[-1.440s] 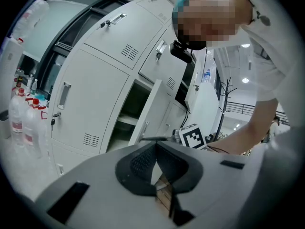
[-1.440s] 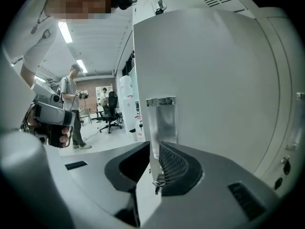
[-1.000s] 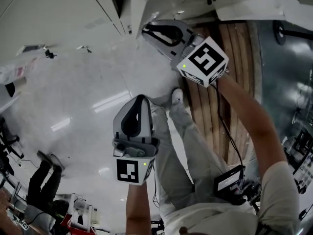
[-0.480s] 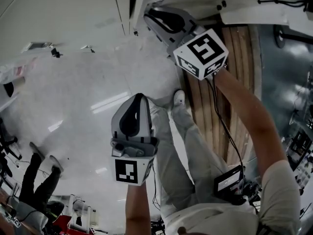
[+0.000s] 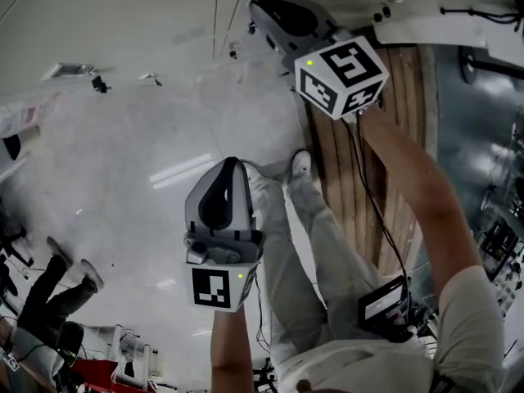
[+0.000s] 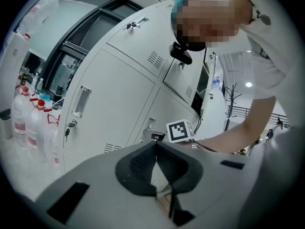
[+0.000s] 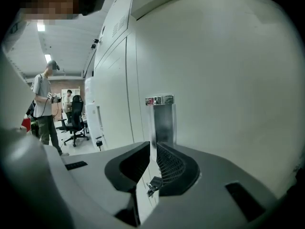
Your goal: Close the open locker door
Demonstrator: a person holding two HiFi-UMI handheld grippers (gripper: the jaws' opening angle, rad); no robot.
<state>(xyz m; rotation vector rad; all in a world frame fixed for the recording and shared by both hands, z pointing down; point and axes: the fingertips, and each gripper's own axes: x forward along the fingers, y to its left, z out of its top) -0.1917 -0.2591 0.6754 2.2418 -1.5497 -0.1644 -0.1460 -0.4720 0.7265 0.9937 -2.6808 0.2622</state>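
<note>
The white locker door [image 5: 188, 11] fills the top of the head view; only a thin seam shows beside it. My right gripper [image 5: 260, 5] has its tips against the door, its marker cube [image 5: 340, 76] behind them. In the right gripper view the door [image 7: 214, 70] is very close, with its chrome recessed handle [image 7: 162, 113] straight ahead. There my right gripper [image 7: 152, 145] has its jaws nearly together, only a thin slit between them, nothing in it. My left gripper [image 5: 232, 166] hangs lower over the floor, shut and empty. The left gripper [image 6: 155, 143] faces the lockers [image 6: 109, 104].
A wooden strip [image 5: 360, 178] runs along the floor at the right. Another person [image 5: 49, 289] stands at the lower left. Water bottles [image 6: 28, 116] stand left of the lockers. An office chair [image 7: 76, 118] and a standing person [image 7: 45, 104] are far along the locker row.
My right gripper has moved up the picture against the door. The dark opening beside the door has narrowed to a thin seam. My left gripper has stayed in place.
</note>
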